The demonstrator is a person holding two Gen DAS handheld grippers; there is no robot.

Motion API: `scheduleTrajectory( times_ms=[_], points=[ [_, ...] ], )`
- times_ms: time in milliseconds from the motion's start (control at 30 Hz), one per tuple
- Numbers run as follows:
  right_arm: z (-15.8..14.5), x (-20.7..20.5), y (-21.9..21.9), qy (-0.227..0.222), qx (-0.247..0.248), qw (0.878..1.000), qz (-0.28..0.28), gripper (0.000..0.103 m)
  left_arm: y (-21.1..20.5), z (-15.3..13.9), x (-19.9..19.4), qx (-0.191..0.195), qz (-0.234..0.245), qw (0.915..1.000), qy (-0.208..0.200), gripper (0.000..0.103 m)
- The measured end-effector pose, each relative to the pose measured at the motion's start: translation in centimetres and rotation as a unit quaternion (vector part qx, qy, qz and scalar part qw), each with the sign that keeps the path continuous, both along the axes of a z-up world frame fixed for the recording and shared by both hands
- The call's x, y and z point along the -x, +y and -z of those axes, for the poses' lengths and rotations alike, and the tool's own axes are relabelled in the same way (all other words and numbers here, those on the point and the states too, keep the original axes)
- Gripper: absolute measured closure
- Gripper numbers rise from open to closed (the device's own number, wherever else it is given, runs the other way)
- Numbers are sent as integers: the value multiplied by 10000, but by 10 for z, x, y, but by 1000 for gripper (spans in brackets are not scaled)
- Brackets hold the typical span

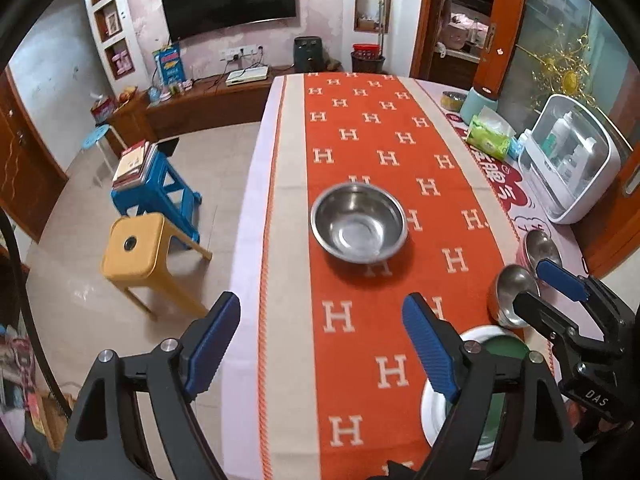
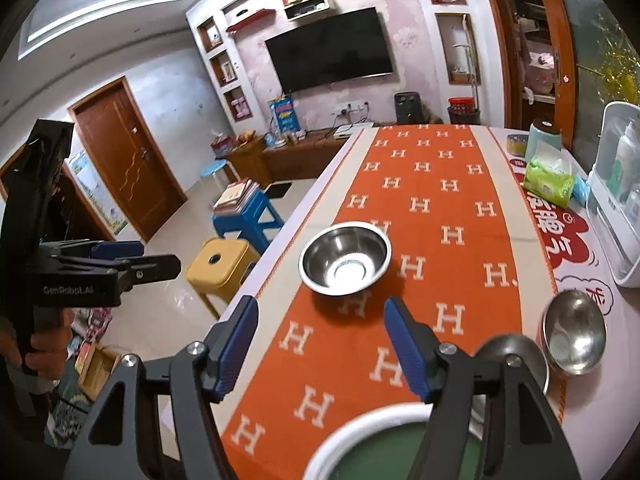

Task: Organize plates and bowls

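Both grippers off the dishes, jaws wide and empty.

Left gripper (image 1: 320, 354) hung over the tabletop (image 1: 294, 200) edge at lower centre, nothing between its jaws. Right gripper (image 2: 320, 354) likewise spread, nothing gripped. Large steel bowl (image 1: 359, 222) sat upright alone mid-frame on the orange runner (image 1: 372, 128). Two small steel bowls (image 2: 574, 334) were at lower right, just beside each other, one partly hidden behind the right gripper. White-rimmed green plate (image 2: 372, 432) lay at bottom centre of the right wrist view, under the jaws, partly cut off.
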State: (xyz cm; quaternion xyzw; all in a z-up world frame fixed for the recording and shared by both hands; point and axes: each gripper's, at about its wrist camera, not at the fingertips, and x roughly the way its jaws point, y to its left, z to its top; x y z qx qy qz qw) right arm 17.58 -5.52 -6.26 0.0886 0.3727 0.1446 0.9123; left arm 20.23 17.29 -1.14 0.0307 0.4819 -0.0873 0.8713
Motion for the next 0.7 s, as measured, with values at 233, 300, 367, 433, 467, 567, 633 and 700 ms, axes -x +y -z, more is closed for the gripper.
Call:
scheduleTrajectory(
  times_ms=[233, 300, 367, 433, 467, 567, 633, 700],
  points=[
    [5, -41, 23, -34, 138, 9985, 527, 37, 17, 10, -58, -25, 329, 9993, 191, 18],
    [9, -52, 26, 6, 131, 9977, 660, 37, 16, 17, -71, -26, 402, 9989, 259, 18],
    [13, -64, 28, 80, 119, 9966, 814, 37, 18, 23, -86, -15, 472, 9983, 329, 18],
    [18, -77, 28, 184, 44, 9949, 992, 37, 18, 29, -99, -10, 536, 9978, 381, 18],
    [20, -82, 27, 229, -2, 9941, 1063, 37, 18, 33, -105, 13, 578, 9975, 413, 18],
    [31, -97, 24, 396, -108, 9897, 1374, 37, 20, 45, -123, 134, 683, 9961, 540, 18],
    [38, -106, 23, 489, -84, 9873, 1511, 37, 20, 53, -134, 193, 772, 9952, 578, 18],
    [47, -114, 23, 622, -87, 9854, 1584, 37, 19, 62, -145, 222, 842, 9941, 651, 18]
  ],
)
